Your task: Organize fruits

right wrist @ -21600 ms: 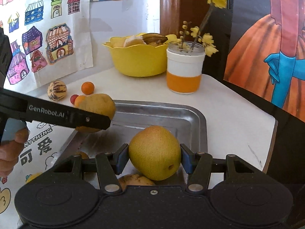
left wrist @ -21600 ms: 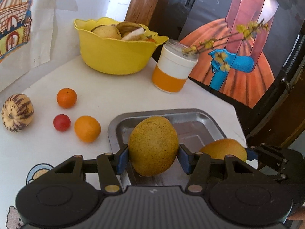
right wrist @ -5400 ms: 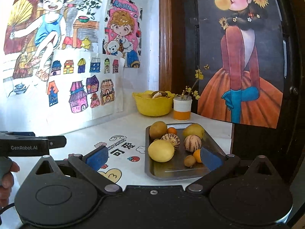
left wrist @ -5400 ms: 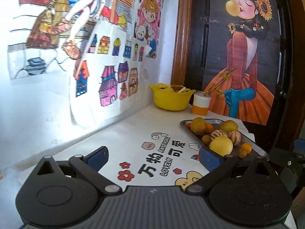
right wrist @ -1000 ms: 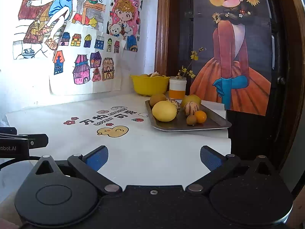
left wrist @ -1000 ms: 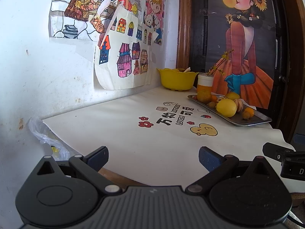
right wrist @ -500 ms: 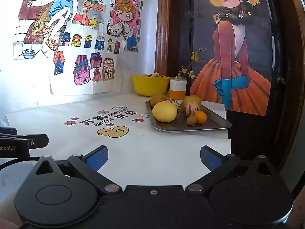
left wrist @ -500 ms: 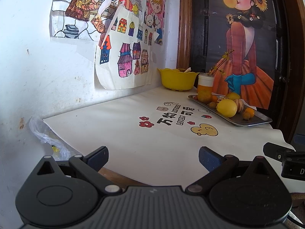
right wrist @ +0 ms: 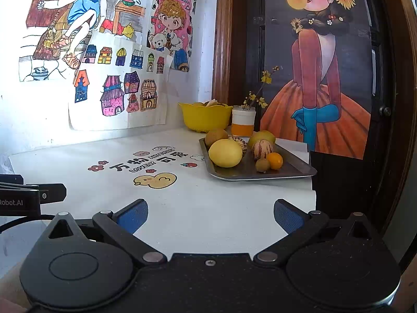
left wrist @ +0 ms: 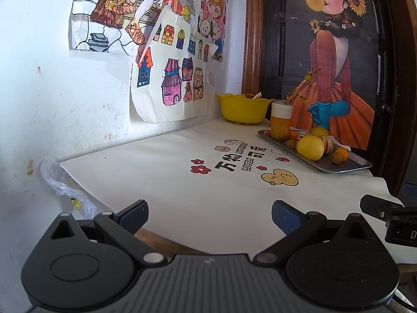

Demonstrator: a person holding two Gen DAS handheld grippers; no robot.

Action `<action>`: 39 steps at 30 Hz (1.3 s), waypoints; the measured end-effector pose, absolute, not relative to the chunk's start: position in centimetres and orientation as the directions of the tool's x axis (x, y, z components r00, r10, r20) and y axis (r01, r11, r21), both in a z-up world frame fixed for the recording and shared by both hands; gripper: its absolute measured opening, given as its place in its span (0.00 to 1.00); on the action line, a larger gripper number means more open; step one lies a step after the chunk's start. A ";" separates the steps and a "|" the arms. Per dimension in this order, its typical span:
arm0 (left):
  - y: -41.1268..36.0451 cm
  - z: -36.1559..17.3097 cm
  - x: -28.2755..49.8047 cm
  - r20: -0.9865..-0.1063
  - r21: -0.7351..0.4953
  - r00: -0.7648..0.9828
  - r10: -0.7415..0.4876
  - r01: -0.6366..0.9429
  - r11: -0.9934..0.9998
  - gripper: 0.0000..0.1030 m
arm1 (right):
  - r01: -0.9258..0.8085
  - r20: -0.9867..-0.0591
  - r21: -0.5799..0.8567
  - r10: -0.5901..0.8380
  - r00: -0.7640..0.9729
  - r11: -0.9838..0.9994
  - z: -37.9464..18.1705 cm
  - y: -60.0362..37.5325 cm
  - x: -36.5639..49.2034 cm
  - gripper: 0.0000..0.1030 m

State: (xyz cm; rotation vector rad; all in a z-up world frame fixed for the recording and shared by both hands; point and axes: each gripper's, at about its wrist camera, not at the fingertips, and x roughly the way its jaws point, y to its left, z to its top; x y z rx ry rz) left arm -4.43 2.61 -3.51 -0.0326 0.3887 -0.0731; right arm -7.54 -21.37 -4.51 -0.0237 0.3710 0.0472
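White tablecloth [right wrist: 198,208] w/ cartoon prints & Chinese lettering. Yellow bowl [right wrist: 206,117] at back by wall, white/orange jar [right wrist: 243,121] just beside it w/ yellow flower sprigs. Kids' drawings [right wrist: 117,88] taped on white wall. Poster [right wrist: 320,78] of girl in orange dress on dark door. Clear plastic bag [left wrist: 60,180] off cloth's left edge, against wall.

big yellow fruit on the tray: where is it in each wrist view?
Left wrist: big yellow fruit right of centre, mid-height, on the metal tray.
Right wrist: big yellow fruit at centre, at the tray's near left.
Shared landmark: yellow bowl in the far corner behind the tray.
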 end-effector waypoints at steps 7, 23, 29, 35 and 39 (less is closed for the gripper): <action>2.7 -3.5 -4.5 -0.377 -0.048 0.923 -0.076 0.063 0.997 1.00 | -0.049 -0.364 -0.015 0.040 0.931 0.999 -4.5 -21.3 -7.6 0.99; 2.8 -3.5 -4.4 -0.384 -0.050 0.920 -0.074 0.060 0.997 1.00 | -0.052 -0.366 -0.015 0.042 0.930 0.999 -4.4 -21.2 -7.5 0.99; 2.5 -3.5 -4.7 -0.388 -0.044 0.920 -0.060 0.046 0.998 1.00 | -0.052 -0.365 -0.016 0.042 0.930 0.999 -4.4 -21.2 -7.5 0.99; 2.1 -3.4 -4.8 -0.390 -0.040 0.919 -0.060 0.048 0.998 1.00 | -0.051 -0.365 -0.016 0.042 0.930 0.999 -4.4 -21.2 -7.6 0.99; 2.1 -3.4 -4.8 -0.392 -0.041 0.918 -0.061 0.049 0.998 1.00 | -0.052 -0.366 -0.017 0.042 0.930 0.999 -4.4 -21.2 -7.6 0.99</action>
